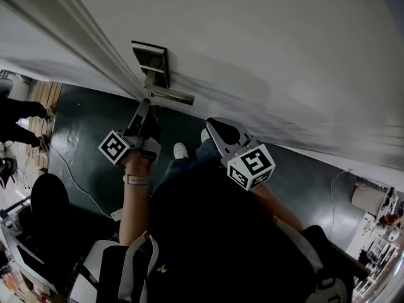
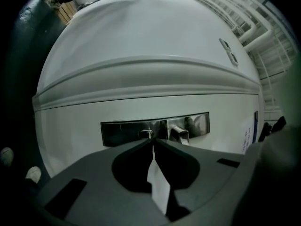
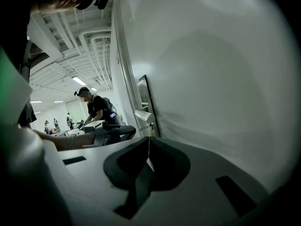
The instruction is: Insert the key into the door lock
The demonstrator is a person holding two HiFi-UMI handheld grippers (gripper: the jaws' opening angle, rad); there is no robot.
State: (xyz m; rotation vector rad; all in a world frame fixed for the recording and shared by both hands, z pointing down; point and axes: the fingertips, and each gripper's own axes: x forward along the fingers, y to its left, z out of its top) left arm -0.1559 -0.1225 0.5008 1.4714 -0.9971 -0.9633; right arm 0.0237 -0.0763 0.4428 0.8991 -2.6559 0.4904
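Inspection taken from the lock plate (image 1: 151,60) outward, left to right. Far left of the plate, a bystander in dark clothing (image 1: 14,122) stands on the dark green floor (image 1: 88,125), and a thin cable (image 1: 74,180) runs across that floor. Just below the plate, the left gripper (image 1: 145,103) points up at it, its marker cube (image 1: 114,147) lower left and a pale wristband (image 1: 136,179) on the forearm behind. In the left gripper view the plate (image 2: 127,132) lies straight ahead of that gripper (image 2: 153,142), whose jaws are pressed together. A thin bright sliver pinched between their tips reads as the key (image 2: 152,146), seen edge-on. Its far end sits at the small oval lock cylinder (image 2: 146,133) in the middle of the plate; how deep it sits cannot be told. The lever handle (image 2: 179,134) projects from the plate just right of the cylinder, and in the head view it (image 1: 173,96) runs rightward under the plate, close above the left gripper. Right of the plate and lower, well clear of it, the right gripper (image 1: 213,124) hangs beside the white door (image 1: 284,55) with its cube (image 1: 251,166) below. Its own view shows that gripper (image 3: 149,139) with jaws closed on nothing. That view shows the plate (image 3: 145,98) edge-on ahead and another person (image 3: 96,108) far beyond it.
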